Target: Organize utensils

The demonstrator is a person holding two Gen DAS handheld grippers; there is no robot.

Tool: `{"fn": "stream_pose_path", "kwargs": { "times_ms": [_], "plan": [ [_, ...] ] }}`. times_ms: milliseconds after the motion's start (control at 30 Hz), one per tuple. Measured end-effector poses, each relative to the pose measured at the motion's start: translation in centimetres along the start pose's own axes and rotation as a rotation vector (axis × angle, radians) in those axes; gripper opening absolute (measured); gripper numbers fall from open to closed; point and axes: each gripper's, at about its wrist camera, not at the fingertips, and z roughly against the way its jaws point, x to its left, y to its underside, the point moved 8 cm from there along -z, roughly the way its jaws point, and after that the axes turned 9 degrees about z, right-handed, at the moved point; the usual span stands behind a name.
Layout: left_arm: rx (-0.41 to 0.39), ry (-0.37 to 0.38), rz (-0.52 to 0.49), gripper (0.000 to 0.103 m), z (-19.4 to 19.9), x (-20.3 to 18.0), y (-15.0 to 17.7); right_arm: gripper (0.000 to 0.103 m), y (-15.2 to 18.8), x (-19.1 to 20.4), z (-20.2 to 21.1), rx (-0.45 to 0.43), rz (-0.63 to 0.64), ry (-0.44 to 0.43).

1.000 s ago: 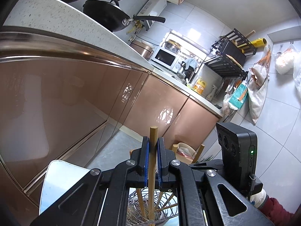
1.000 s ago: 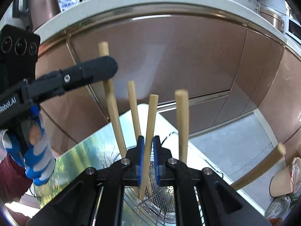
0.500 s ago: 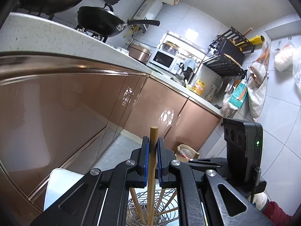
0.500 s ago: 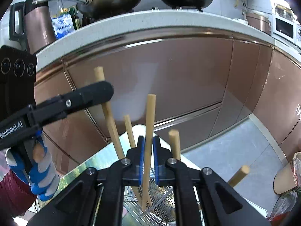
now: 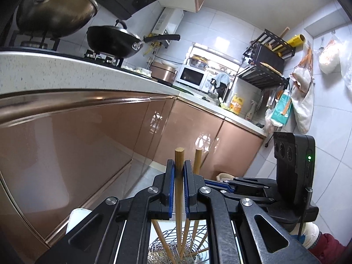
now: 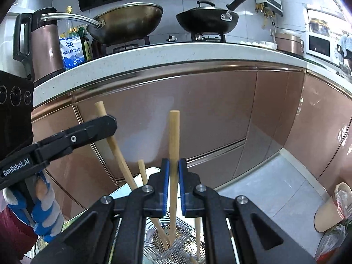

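Chopsticks are the matter here: each gripper pinches one wooden stick near its upper end, and both sticks stand close to upright with their lower tips still down inside the perforated metal holder [image 6: 173, 244] below the fingers.

The right gripper [image 6: 173, 171] has its blue pads pressed onto the right-hand chopstick [image 6: 174, 136], whose long axis runs straight up between the jaws and down into the holder directly beneath. The left gripper [image 5: 179, 171] is likewise clamped on the left-hand chopstick [image 5: 179, 156]; in the right wrist view that stick [image 6: 105, 121] leans, top tilted toward the left gripper's black finger [image 6: 92, 132], its lower end reaching the same holder. A gloved hand [image 6: 41, 209] carries that tool at the left edge.

Loose chopsticks [image 6: 143, 173] remain standing in the holder just beside the held pair, some leaning outward.

Judging by this, the next move turns on the vertical: each stick must travel along its own length, upward, to clear the rim. The right stick sits squarer over the holder; the leaning left one seems likelier to rake its neighbours.

Behind stand the copper-coloured cabinet doors [image 6: 198, 114] and the speckled countertop [image 6: 154, 55].
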Motion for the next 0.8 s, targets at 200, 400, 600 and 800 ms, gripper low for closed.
{"fn": "stream_pose_path", "kwargs": {
  "times_ms": [200, 400, 600, 800],
  "plan": [
    [-0.022, -0.058, -0.057, 0.007, -0.5, -0.4, 0.5, 0.008, 0.9, 0.2, 0.0, -0.043, -0.008, 0.009],
    [-0.016, -0.107, -0.138, 0.007, -1.3, -1.0, 1.9, 0.008, 2.5, -0.1, 0.2, -0.081, -0.025, 0.044],
    [0.034, -0.134, -0.138, 0.007, -2.4, -0.3, 4.2, 0.008, 3.5, 0.0, 0.7, -0.069, -0.015, 0.064],
    [0.047, -0.14, -0.104, 0.007, -1.7, 0.3, 4.2, 0.009, 4.0, 0.3, 1.5, -0.049, 0.002, 0.071]
  ]
}}
